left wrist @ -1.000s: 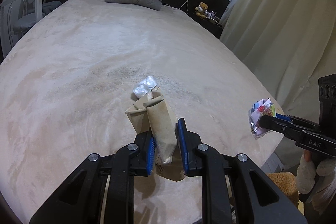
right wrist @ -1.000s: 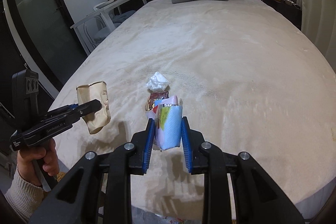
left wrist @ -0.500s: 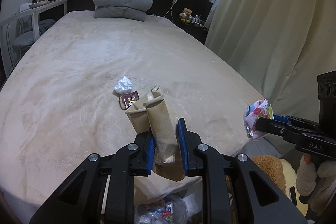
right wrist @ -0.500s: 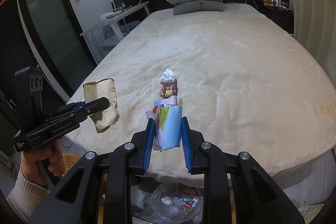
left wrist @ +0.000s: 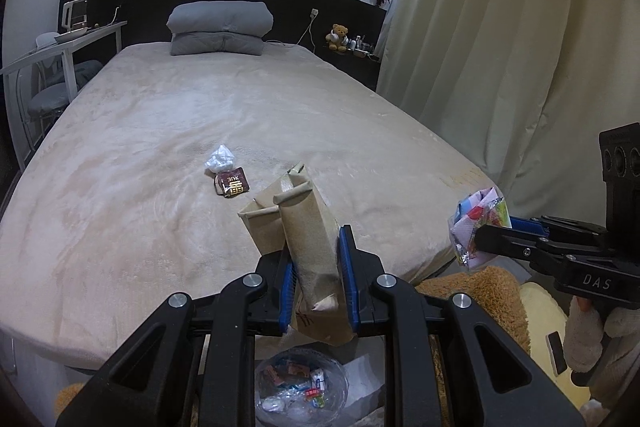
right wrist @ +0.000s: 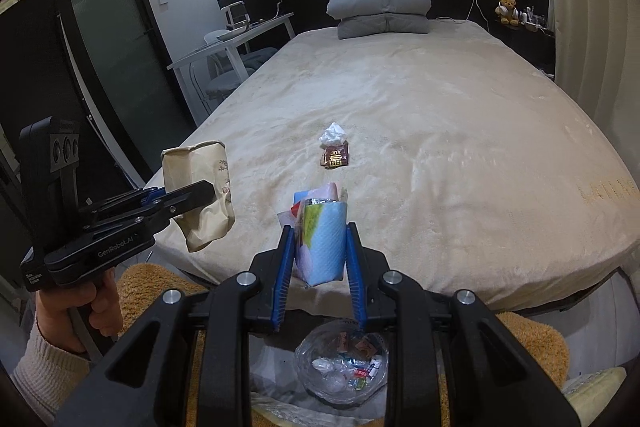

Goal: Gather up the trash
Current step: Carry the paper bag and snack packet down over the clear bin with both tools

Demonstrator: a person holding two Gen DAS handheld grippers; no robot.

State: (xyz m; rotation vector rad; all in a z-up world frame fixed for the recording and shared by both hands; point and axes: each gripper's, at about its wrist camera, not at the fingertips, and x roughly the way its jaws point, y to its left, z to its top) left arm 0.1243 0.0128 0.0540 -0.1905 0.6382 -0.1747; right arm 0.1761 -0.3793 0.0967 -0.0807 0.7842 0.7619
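My left gripper (left wrist: 314,259) is shut on a crumpled brown paper bag (left wrist: 300,227), held above the foot of the bed; it also shows in the right wrist view (right wrist: 202,195). My right gripper (right wrist: 320,251) is shut on a colourful blue and pink wrapper (right wrist: 320,239), seen in the left wrist view (left wrist: 478,223) too. A clear trash bin (right wrist: 340,367) with several scraps stands on the floor below both grippers (left wrist: 300,387). A white crumpled tissue (left wrist: 219,159) and a dark brown packet (left wrist: 232,185) lie on the bed.
The beige bed (left wrist: 140,147) fills the view, with grey pillows (left wrist: 220,27) at the headboard. A white desk and chair (left wrist: 52,67) stand at the left, curtains (left wrist: 500,47) at the right. A brown fluffy rug (right wrist: 152,291) lies on the floor by the bin.
Both grippers have drawn back from the bed and risen, each holding its trash. The trash bin on the floor has come into view below them.
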